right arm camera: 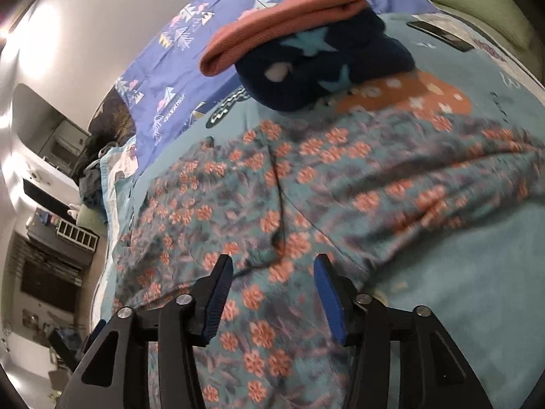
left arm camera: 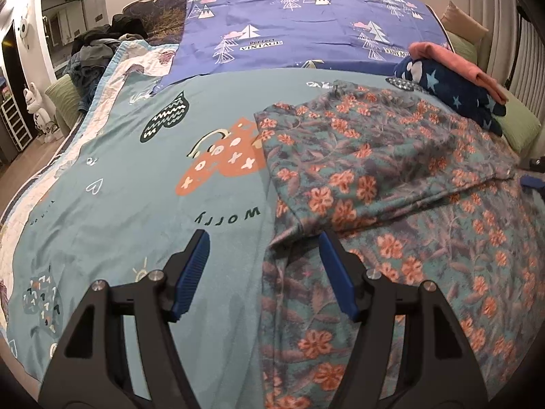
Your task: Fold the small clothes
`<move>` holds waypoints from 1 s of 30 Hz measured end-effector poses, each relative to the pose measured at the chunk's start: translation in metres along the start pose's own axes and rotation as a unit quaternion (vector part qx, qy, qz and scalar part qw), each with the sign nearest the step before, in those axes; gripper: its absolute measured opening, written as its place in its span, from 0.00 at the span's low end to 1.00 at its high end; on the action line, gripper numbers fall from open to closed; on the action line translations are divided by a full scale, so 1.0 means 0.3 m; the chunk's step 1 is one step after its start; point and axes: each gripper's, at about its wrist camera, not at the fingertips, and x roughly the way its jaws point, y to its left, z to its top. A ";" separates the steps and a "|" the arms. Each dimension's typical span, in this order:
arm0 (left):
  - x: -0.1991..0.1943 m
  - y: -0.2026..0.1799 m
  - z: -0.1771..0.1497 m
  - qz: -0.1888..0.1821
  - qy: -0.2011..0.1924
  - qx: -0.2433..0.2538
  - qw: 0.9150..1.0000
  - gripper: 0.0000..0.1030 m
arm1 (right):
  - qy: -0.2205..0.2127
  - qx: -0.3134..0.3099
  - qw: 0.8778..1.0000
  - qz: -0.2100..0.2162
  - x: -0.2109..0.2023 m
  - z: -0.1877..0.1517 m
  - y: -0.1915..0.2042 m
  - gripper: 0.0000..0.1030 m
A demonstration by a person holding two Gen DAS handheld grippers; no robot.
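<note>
Two wide-open, empty grippers, left gripper [left arm camera: 264, 238] at floral garment's [left arm camera: 374, 177] left edge, right gripper [right arm camera: 272, 266] over it

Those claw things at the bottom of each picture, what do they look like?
The left gripper and the right gripper look alike: matte black angular plastic frames with triangular cut-outs and round silver bolt heads. Each has two flat, tapered fingers with ribbed blue pads. No cables, markings or sleeves show.

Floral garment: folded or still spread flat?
Partly folded. In the left wrist view, one panel of the floral garment is doubled over its lower layer, showing a raised fold edge. Neither claw holds it.
</note>
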 end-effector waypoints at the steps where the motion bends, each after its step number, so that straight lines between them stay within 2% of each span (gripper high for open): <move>1: -0.001 0.007 0.014 -0.005 0.000 -0.007 1.000 0.66 | 0.003 -0.003 1.000 0.002 0.012 0.002 0.005 0.50; 7: 0.062 0.068 0.187 -0.055 0.005 -0.052 0.997 0.66 | 0.015 -0.036 0.999 -0.003 0.073 0.004 0.049 0.52; 10: 0.175 0.072 0.269 -0.072 0.034 -0.059 0.995 0.66 | 0.011 -0.049 0.999 -0.005 0.081 -0.004 0.056 0.54; 13: 0.290 0.051 0.305 -0.080 0.067 -0.059 0.993 0.64 | 0.008 -0.063 0.998 -0.009 0.073 -0.014 0.057 0.54; 15: 0.343 0.027 0.312 -0.075 0.076 -0.045 0.993 0.40 | 0.009 -0.074 0.997 -0.012 0.077 -0.015 0.065 0.56; 16: 0.366 0.018 0.318 -0.080 0.083 -0.039 0.993 0.15 | 0.009 -0.077 0.997 -0.014 0.079 -0.014 0.066 0.56; 17: 0.387 0.010 0.324 -0.089 0.091 -0.038 0.991 0.08 | 0.009 -0.077 0.997 -0.015 0.075 -0.015 0.061 0.57; 19: 0.385 0.005 0.334 -0.087 0.083 -0.045 0.992 0.06 | 0.008 -0.079 0.997 -0.017 0.086 -0.014 0.066 0.58; 21: 0.349 0.014 0.354 -0.079 0.059 -0.046 0.994 0.05 | 0.005 -0.086 0.996 -0.022 0.094 -0.015 0.076 0.58; 23: 0.316 0.047 0.378 -0.053 0.032 -0.042 0.997 0.04 | 0.003 -0.093 0.995 -0.026 0.099 -0.019 0.085 0.59; 27: 0.321 0.180 0.386 0.020 0.022 -0.072 0.997 0.00 | 0.000 -0.091 0.996 -0.021 0.096 -0.022 0.075 0.59; 28: 0.331 0.210 0.376 0.018 0.029 -0.082 0.996 0.00 | 0.000 -0.088 0.996 -0.019 0.094 -0.021 0.070 0.59; 30: 0.336 0.244 0.346 -0.024 0.046 -0.108 0.993 0.00 | -0.001 -0.084 0.996 -0.015 0.090 -0.020 0.066 0.59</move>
